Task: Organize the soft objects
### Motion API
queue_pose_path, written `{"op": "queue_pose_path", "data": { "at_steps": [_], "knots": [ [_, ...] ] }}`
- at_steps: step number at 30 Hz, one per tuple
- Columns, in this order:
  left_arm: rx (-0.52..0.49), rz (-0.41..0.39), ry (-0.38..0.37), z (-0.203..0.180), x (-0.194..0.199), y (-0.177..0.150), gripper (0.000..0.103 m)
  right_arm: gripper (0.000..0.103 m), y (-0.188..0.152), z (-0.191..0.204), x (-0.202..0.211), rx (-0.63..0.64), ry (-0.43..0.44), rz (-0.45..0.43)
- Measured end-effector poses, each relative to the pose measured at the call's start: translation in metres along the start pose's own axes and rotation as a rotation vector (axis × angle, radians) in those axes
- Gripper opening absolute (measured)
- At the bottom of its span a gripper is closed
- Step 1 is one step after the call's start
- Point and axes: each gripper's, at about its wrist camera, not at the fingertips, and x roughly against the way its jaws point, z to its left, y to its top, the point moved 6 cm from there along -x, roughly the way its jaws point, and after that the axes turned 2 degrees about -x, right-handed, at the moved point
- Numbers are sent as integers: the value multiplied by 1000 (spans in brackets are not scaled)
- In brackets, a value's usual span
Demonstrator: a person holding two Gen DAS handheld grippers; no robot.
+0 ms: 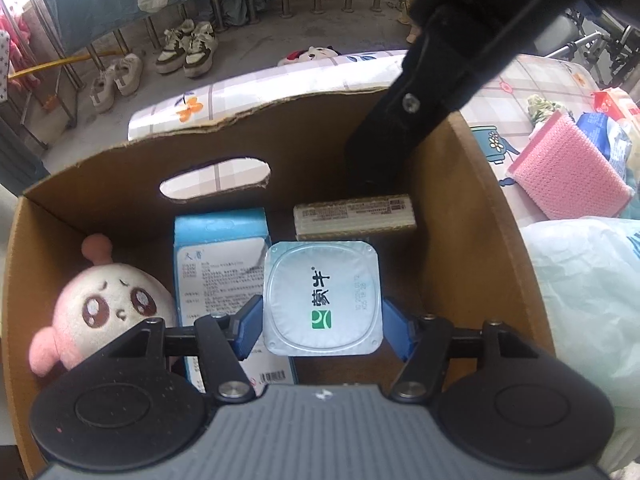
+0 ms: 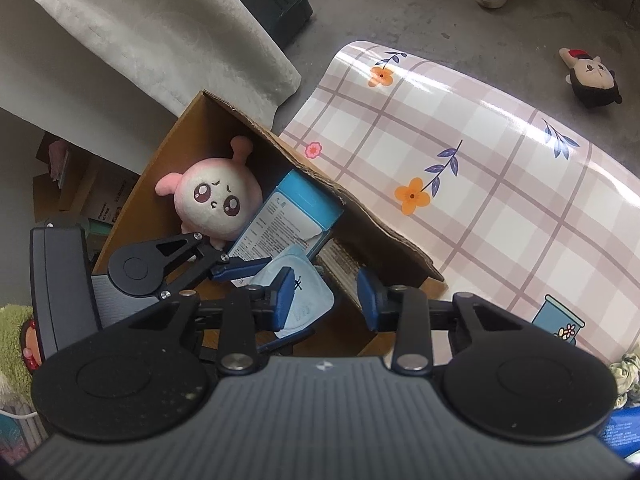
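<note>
— What are you holding?
— My left gripper [image 1: 322, 326] is clamping the square white foil-lidded yogurt cup [image 1: 322, 300] by its sides, over the brown cardboard box [image 1: 440, 208].
— Squeezing hard?
— No, I am judging it light and crushable. My right gripper [image 2: 326, 296] is standing apart, empty.

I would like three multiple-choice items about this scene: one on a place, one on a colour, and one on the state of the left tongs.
1. The pink plush toy lies: A on the floor; B in the cardboard box; C on a shelf.
2. The carton beside it is: A red; B blue; C black.
3. The left tongs: A hang empty; B grip the plush; C grip the yogurt cup.

Key: B, the box walls surround it; B, its top is light blue; C, the cup sits clamped between them.
</note>
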Motion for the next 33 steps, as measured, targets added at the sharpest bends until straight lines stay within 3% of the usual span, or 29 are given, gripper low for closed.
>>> {"op": "queue_pose_path", "data": {
  "at_steps": [10,12,14,19,20,22,26,33],
  "knots": [
    [-29,-25,20,-10,5,-7,64,35,-1,-3,15,-66,68,-69],
    [-24,-15,26,-9,5,-5,68,36,-2,-6,21,-94,83,-93],
    [-16,-17,32,-8,10,-3,81,36,-4,-10,30,-124,96,-122],
    [22,-39,74,-4,29,3,81,58,-18,-29,59,-217,113,-242],
    [40,-49,90,-2,35,5,81,67,-23,-33,66,-238,118,-267],
    [85,-60,114,0,48,7,81,79,-36,-42,78,-290,133,-322],
    [198,-70,147,2,80,9,81,87,-73,-62,95,-385,157,-392],
    [318,-103,198,-36,141,13,85,90,-156,-109,120,-563,191,-432]
  ]
}}
